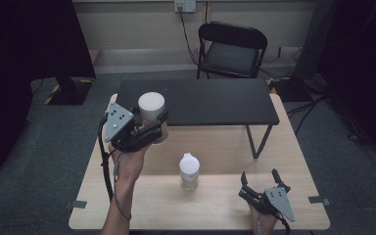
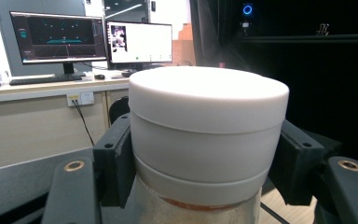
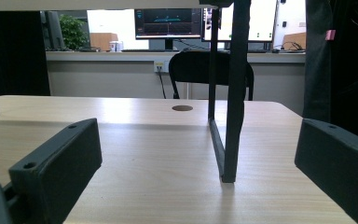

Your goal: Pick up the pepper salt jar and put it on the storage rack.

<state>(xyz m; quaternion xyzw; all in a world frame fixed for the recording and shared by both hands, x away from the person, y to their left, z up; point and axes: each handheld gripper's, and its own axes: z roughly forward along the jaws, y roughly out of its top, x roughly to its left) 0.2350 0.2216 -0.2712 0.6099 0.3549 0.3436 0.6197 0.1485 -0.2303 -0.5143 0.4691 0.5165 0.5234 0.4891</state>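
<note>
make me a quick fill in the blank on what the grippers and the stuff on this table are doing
1. The left gripper is shut on a cup with a ____ lid.
2. The right gripper rests low on the wooden table with its jaws ____.
3. The small bottle stands ____ on the table between the two grippers.
4. Behind the black shelf stands a folding ____.

Missing words: white; open; upright; chair

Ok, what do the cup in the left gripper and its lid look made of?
Lid: looks like matte white plastic, smooth with moulded steps. Cup: probably paper, dull pale wall with a brownish band under the lid. The left gripper clamps it just below the lid.
</note>
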